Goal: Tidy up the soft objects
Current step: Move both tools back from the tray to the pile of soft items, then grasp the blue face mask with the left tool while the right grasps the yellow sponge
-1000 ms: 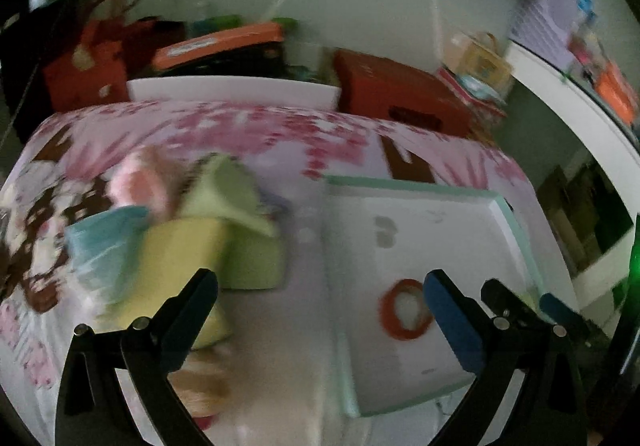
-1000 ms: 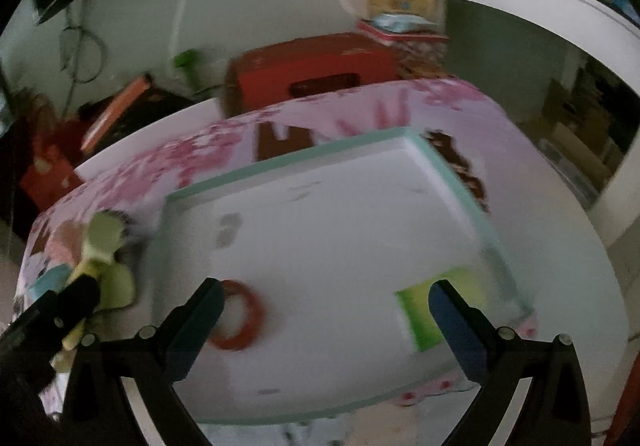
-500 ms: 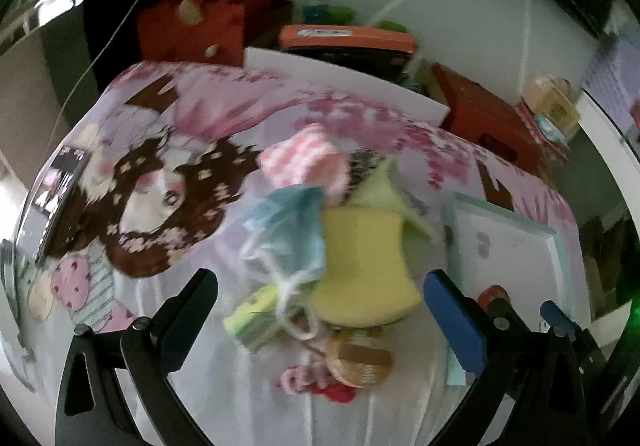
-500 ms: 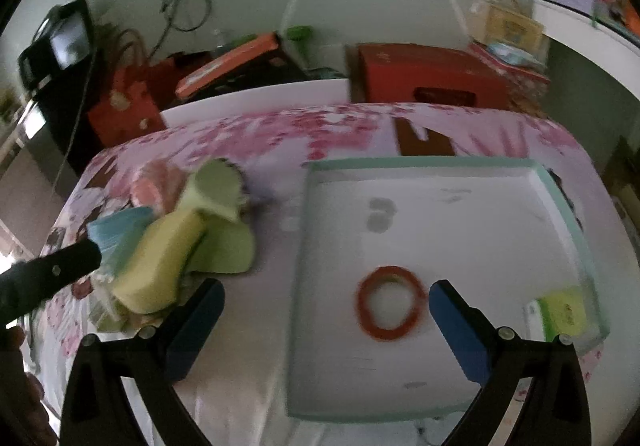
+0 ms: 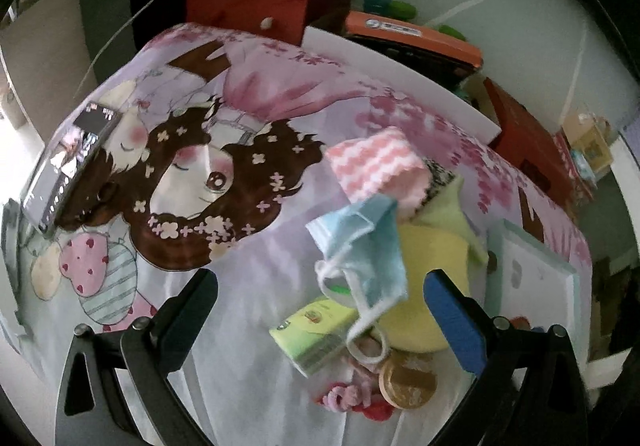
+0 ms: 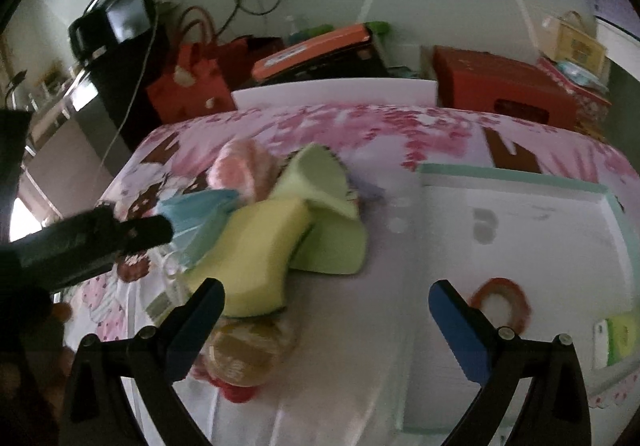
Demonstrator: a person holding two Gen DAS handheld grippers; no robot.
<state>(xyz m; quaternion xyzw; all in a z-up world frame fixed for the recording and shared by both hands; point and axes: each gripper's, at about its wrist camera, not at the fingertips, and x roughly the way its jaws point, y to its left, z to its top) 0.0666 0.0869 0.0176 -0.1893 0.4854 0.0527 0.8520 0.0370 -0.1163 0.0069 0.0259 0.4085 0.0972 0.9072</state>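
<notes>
Left jaws: the left gripper (image 5: 320, 302) stands wide open and holds nothing; its dark pad is on the left, its blue pad on the right, both above the printed cloth (image 5: 256, 286).
Phone: a phone (image 5: 68, 166) lies flat far out beyond the left pad, near the cloth's edge.
Between the left jaws: a blue face mask (image 5: 364, 242) lies crumpled, its loops trailing over a green tissue pack (image 5: 312, 330); a round gold item (image 5: 408, 382) and a pink hair tie (image 5: 344, 398) lie nearer the camera.
Ahead of the left jaws: a pink striped cloth (image 5: 376, 166) sits beyond the mask, touching it.
At the left gripper's blue pad: a yellow sponge (image 5: 432, 278) lies just behind the pad; a green sponge (image 5: 448, 210) lies past it.
Right jaws: the right gripper (image 6: 324, 310) is also spread wide and empty.
At the right gripper's dark pad: the yellow sponge lies just ahead, the green sponge leaning against it, well apart from the tray.
Beyond the right gripper's blue pad: a white tray (image 6: 516, 182) with a teal rim holds a red ring (image 6: 500, 302) and a second green pack (image 6: 620, 338) near its right wall.
</notes>
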